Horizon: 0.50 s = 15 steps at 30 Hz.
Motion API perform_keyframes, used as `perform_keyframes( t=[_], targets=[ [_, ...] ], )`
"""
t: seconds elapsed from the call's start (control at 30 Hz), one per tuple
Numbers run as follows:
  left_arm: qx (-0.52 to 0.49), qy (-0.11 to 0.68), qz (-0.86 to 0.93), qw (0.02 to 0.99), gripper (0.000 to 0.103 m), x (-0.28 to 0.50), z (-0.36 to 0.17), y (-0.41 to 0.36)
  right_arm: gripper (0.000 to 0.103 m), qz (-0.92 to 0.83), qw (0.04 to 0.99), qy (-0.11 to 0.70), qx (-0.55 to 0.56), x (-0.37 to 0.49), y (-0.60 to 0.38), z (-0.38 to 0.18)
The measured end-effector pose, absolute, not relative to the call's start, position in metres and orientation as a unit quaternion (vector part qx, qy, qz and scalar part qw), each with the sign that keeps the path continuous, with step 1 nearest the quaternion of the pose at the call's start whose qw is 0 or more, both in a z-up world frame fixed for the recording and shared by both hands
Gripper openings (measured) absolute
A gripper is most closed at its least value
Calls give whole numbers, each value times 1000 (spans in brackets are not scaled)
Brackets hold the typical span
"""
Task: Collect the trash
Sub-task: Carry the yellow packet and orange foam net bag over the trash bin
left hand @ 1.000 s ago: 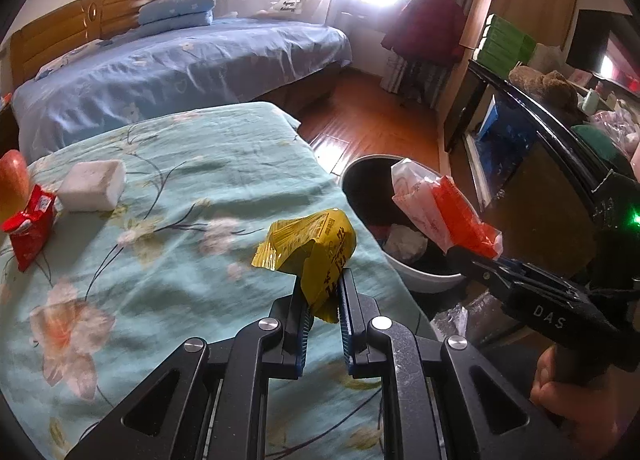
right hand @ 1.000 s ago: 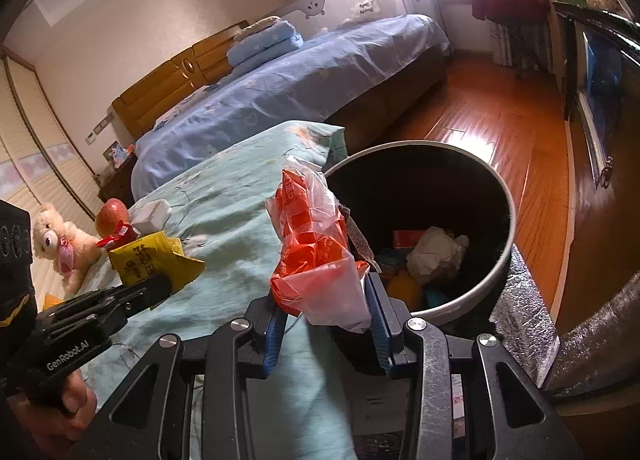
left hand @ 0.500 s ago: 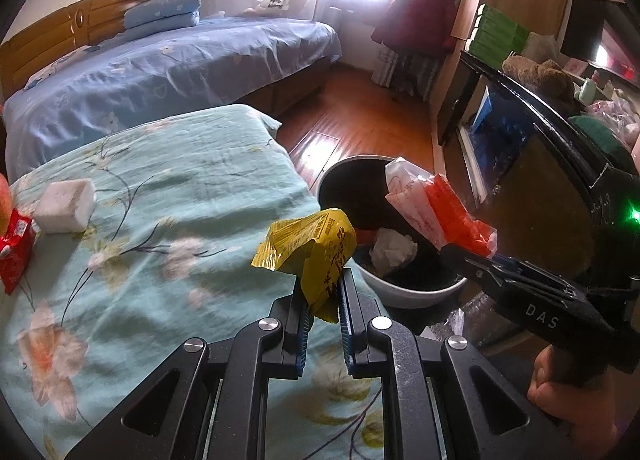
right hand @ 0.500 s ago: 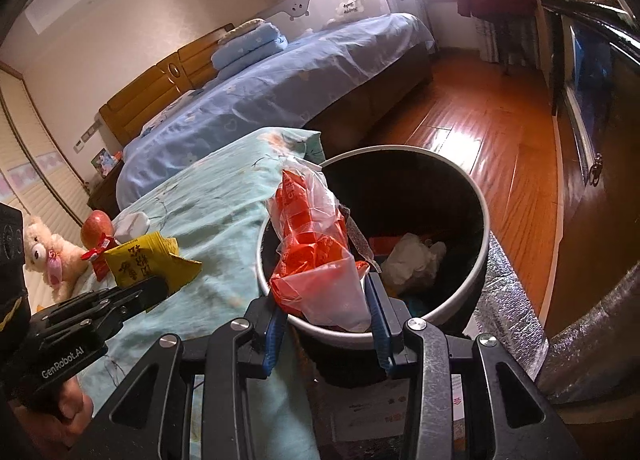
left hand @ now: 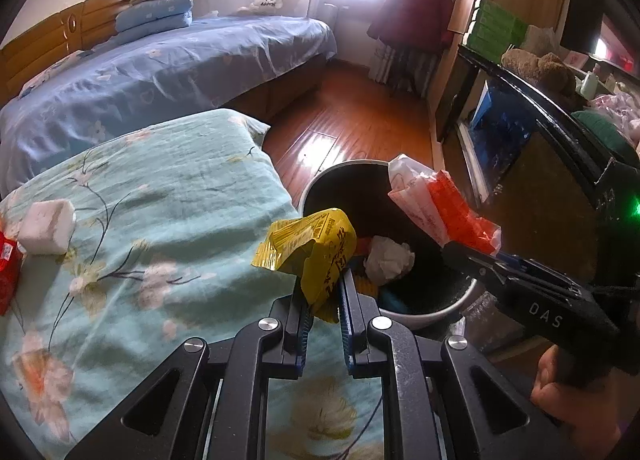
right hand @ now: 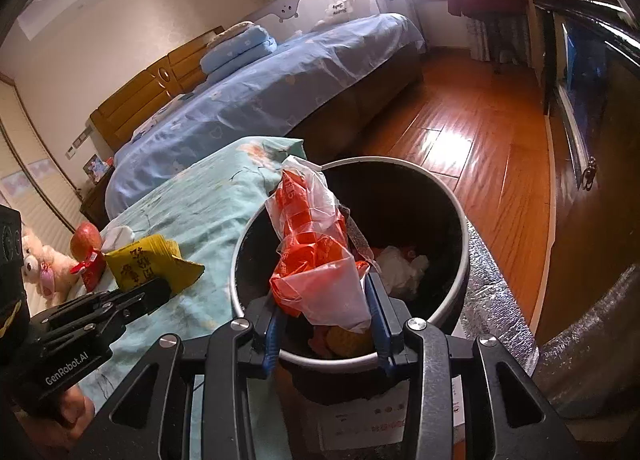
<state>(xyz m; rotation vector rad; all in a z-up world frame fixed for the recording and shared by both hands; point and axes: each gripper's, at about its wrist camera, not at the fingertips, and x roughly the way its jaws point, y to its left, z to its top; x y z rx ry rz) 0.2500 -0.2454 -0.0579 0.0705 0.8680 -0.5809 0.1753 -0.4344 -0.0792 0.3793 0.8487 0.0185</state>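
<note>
Bedroom: bin (right hand: pixel 460 260) part-filled; left tongs (left hand: pixel 323 292) grip yellow wrapper (left hand: pixel 316 244), right tongs (right hand: pixel 324 324) grip orange bag (right hand: pixel 316 252), both undropped; red packet (left hand: pixel 6 272) remains on bed (left hand: pixel 160 180).

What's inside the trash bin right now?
In the bin: crumpled white paper and some orange and yellow scraps. The held orange bag and the jaws cover the rest of the bottom.

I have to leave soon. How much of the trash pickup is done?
Partly. The bin already holds crumpled paper. In hand: the left gripper carries a yellow wrapper, the right gripper an orange-and-clear bag. Left on the bed: a red packet and white block.
</note>
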Motion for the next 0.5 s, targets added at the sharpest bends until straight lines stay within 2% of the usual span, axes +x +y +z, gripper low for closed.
perform_keyframes(
  t=[0.5],
  targets=[
    [36, 415, -279, 865, 12, 271, -64, -265, 38, 0, 892, 415, 178, 191, -448, -82]
  ],
)
